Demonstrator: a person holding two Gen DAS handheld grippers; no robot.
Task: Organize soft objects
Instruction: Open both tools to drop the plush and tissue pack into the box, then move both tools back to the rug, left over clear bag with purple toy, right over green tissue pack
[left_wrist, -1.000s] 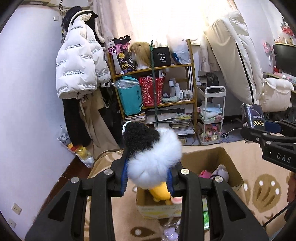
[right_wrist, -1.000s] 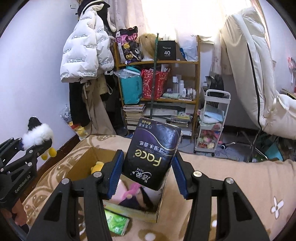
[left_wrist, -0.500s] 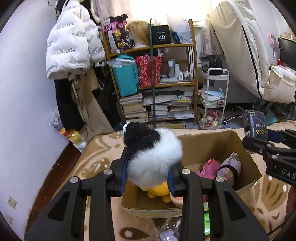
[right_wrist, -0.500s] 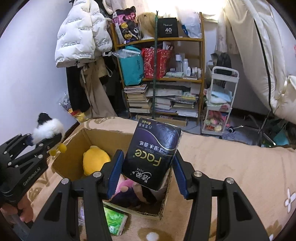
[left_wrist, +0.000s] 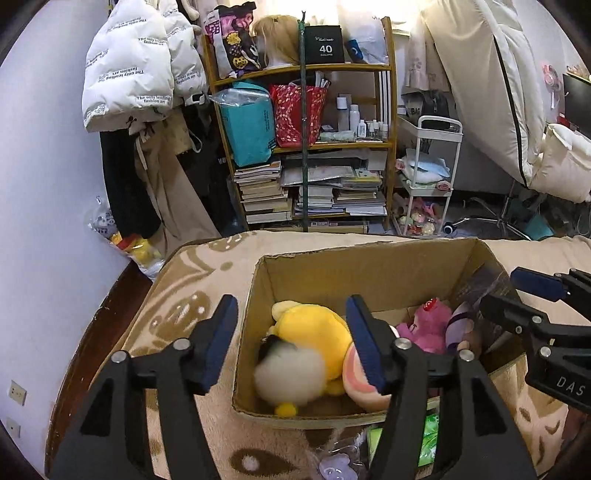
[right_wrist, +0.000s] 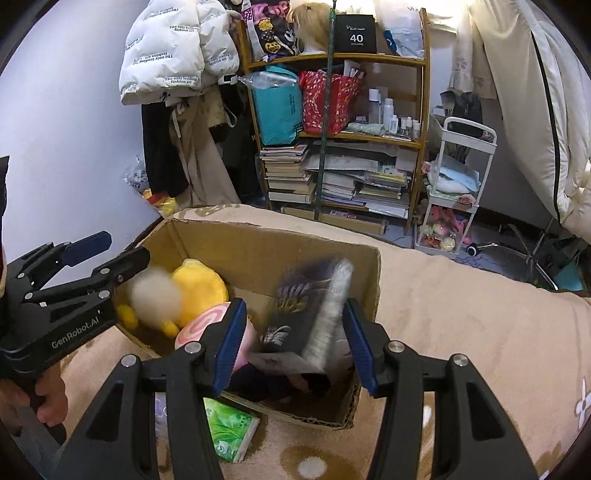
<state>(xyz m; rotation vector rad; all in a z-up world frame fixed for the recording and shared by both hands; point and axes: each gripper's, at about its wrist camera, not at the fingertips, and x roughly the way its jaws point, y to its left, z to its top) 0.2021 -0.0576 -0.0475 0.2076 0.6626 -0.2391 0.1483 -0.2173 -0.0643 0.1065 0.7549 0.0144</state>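
Cardboard box (left_wrist: 369, 266) sits open on a beige patterned blanket (right_wrist: 461, 314), observed from both wrist views. Left gripper (left_wrist: 291, 343) is spread wide with nothing between its blue pads; it hangs over the box's near left corner. Directly below its gap, a blurred white fluffy toy (left_wrist: 291, 374) with a black top and yellow feet is inside the box, free of the fingers and against a yellow plush (left_wrist: 314, 328). Right gripper (right_wrist: 291, 343) is likewise released, its fingers parted over the box's right end. Between and beyond them a dark tissue pack (right_wrist: 306, 317) appears motion-blurred, tilted, within the box and touching neither pad. A round pink-and-white swirl plush (right_wrist: 199, 325) lies beside the yellow plush, and a pink toy (left_wrist: 428, 325) rests toward the box's right side next to a purple-capped figure (left_wrist: 461, 325). Outside the box, at its near wall, a green tissue packet (right_wrist: 229, 432) lies on the blanket. In the right wrist view the left gripper enters from the left edge, held by a hand (right_wrist: 44, 398). Background: a wooden shelf (left_wrist: 306, 147) loaded with books and bags, and a white puffer jacket (left_wrist: 136, 74) hanging on the wall.
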